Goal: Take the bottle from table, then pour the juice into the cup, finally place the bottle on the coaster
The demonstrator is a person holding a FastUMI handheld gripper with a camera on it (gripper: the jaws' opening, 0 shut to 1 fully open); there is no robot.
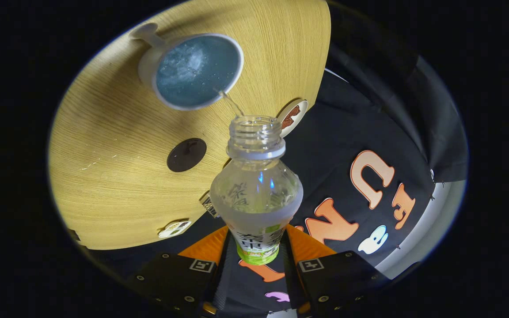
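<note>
My gripper (256,247) is shut on a clear plastic bottle (256,190) with a green-and-white label, both fingers pressing on its lower body. The bottle has no cap and is tipped over the wooden table (104,176), its open neck (256,132) pointing toward a white cup (192,70). A thin stream of liquid (230,102) runs from the mouth into the cup, which holds bubbly bluish liquid and has a handle on its far side. A dark round coaster (186,154) lies on the table between the cup and the bottle.
A round patterned coaster (293,117) lies at the table's edge just beyond the bottle's mouth. A small white card (174,229) and a dark-striped tag (208,204) lie near the table's edge close to the fingers. The booth's black cloth wall hangs beyond the table.
</note>
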